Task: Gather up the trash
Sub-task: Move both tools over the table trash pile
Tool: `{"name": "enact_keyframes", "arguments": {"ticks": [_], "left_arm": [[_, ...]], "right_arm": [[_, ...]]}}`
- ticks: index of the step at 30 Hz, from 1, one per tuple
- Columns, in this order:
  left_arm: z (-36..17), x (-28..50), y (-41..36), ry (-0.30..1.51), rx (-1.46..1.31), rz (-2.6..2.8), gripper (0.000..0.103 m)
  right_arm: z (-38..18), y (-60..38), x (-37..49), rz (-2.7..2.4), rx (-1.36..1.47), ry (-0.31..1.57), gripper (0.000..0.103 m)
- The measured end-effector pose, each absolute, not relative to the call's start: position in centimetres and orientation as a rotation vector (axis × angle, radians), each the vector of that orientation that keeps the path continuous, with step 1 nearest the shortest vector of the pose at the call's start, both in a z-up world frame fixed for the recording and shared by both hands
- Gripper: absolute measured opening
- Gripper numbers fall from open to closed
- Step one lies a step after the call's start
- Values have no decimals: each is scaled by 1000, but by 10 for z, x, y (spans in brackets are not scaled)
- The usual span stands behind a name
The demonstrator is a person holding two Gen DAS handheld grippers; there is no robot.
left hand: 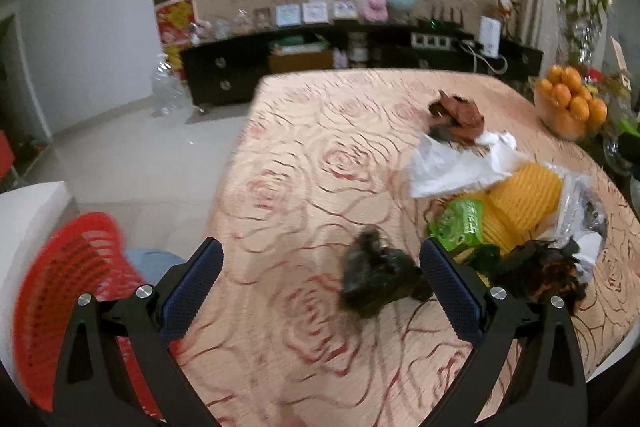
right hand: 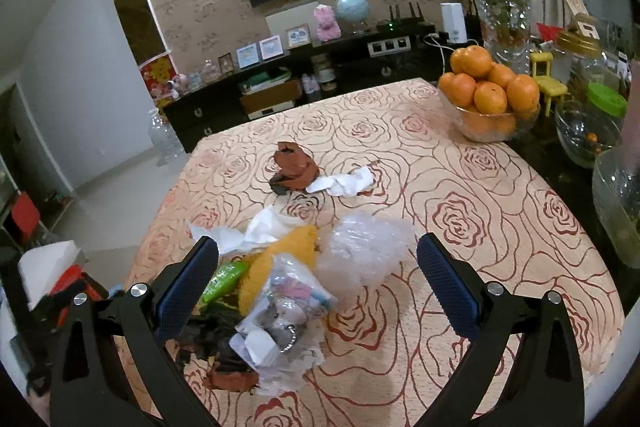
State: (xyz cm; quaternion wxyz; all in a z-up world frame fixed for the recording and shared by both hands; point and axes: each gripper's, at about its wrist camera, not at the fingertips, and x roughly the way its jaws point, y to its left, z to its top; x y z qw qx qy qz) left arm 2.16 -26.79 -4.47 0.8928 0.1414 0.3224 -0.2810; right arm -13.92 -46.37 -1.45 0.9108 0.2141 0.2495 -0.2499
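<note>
Both grippers hang spread wide and empty over the rose-patterned tablecloth (left hand: 304, 163): the left gripper (left hand: 320, 281) frames a crumpled black wrapper (left hand: 374, 281) beside the red basket (left hand: 68, 291); the right gripper (right hand: 318, 277) hovers above a clear plastic bag (right hand: 288, 311). Both pieces look light, soft and crushable, best pinched mid-bunch.

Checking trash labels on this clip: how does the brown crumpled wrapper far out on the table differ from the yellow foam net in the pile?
The brown wrapper is dark, reddish and tightly crumpled; the yellow foam net is bright, ribbed and bulkier. The brown wrapper lies far out with only white paper beside it; the foam net sits in the near pile, partly covered by plastic bags. Both rest on the rose-patterned tablecloth, ungripped.
</note>
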Motion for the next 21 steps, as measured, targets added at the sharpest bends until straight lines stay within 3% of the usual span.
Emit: {"name": "enact_keyframes", "arguments": {"ticks": [11, 21], "left_arm": [[-100, 55, -299, 832, 301, -584, 95], [-106, 64, -295, 897, 255, -571, 95]], "right_arm": [[-24, -480, -148, -561, 471, 541, 96], [-26, -482, -149, -557, 480, 555, 96]]}}
